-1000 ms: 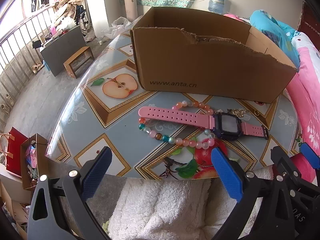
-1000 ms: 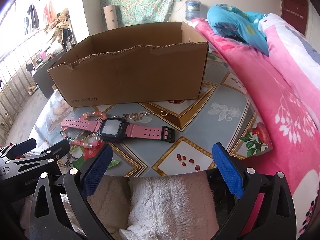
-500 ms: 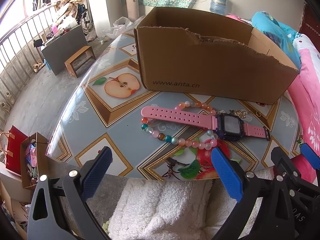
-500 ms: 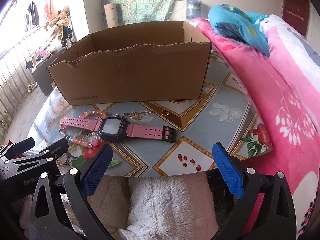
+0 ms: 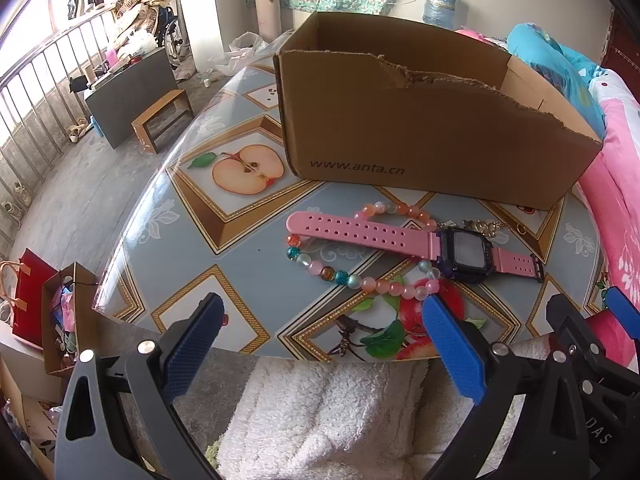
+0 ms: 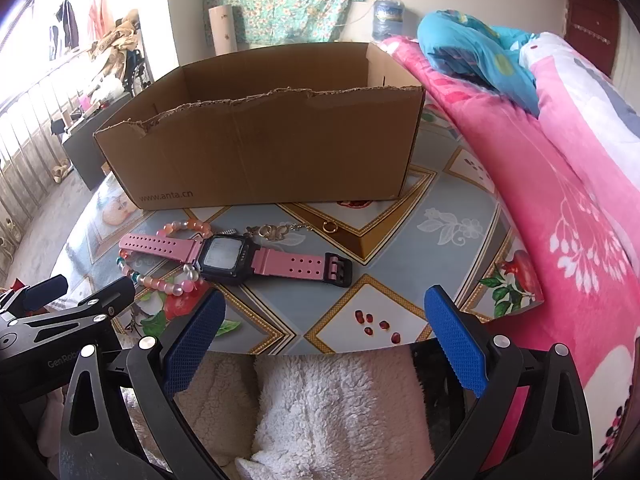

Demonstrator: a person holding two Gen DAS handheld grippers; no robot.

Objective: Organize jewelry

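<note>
A pink-strapped watch [image 5: 400, 238] [image 6: 234, 254] with a dark face lies flat on the round patterned table [image 5: 192, 216] [image 6: 452, 236], across a bracelet of pink, orange and teal beads [image 5: 340, 276] [image 6: 160, 280]. Behind the watch lie a gold chain [image 6: 276, 231] [image 5: 486, 226] and a small gold ring [image 6: 330, 227]. An open cardboard box [image 5: 420, 120] [image 6: 264, 152] stands behind them. My left gripper [image 5: 320, 334] is open at the table's near edge, short of the beads. My right gripper [image 6: 324, 328] is open too, in front of the watch's buckle end. Nothing is held.
A pink flowered blanket [image 6: 560, 184] and a blue quilt [image 6: 480, 44] lie to the right of the table. White fleece fabric [image 5: 320, 412] [image 6: 336, 408] fills the space under both grippers. To the left, below the table, are a floor, a small stool [image 5: 160, 116] and a box of clutter [image 5: 60, 316].
Both grippers have crept slightly forward towards the table; the watch, beads and box look a little closer. The jewelry has not moved, and both grippers have stayed open.
</note>
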